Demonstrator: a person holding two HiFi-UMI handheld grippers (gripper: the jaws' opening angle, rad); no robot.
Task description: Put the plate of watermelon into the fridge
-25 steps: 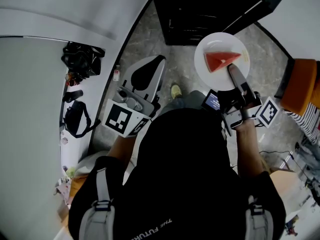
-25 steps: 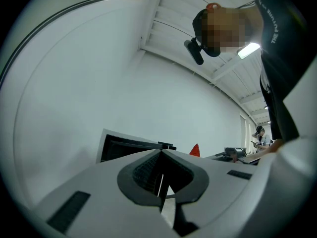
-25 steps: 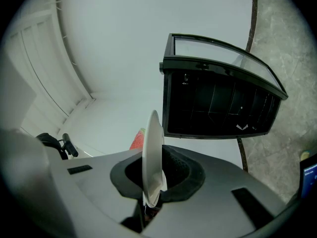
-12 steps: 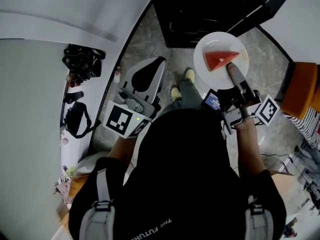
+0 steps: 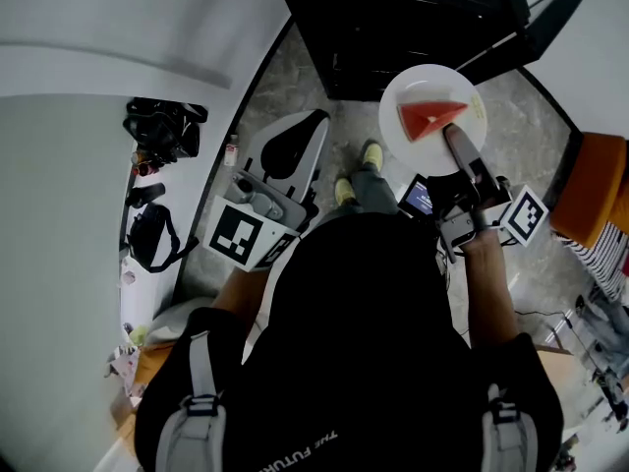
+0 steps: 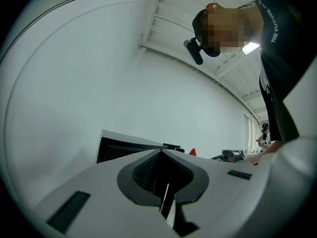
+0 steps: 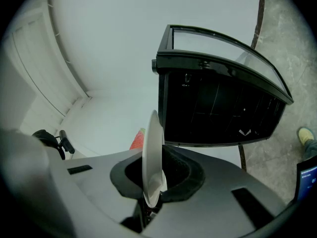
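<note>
Plate (image 5: pixel 407 148) with one wedge of watermelon (image 5: pixel 430 117): carried in the air over the stone floor (image 5: pixel 344 116), not yet in the fridge (image 5: pixel 403 23), which stands just beyond it at 12 o'clock.

Right gripper (image 5: pixel 456 142): jaws closed tight on the plate's near rim at 6 o'clock. I judge the edge grip is chosen so the plate rides level and the wedge stays put, with the far rim free to go in first.

Left gripper (image 5: pixel 307 126): well apart at 9 o'clock from the plate, jaws together with nothing between them. I judge it is kept free for the door.

View comparison: the head view shows the whole plate face and the wedge; the right gripper view shows the plate edge-on between the pads and the fridge's dark front and glass top. Whether its door is open I cannot tell. The left gripper view gives bare wall and the person's torso above — no fridge front.
</note>
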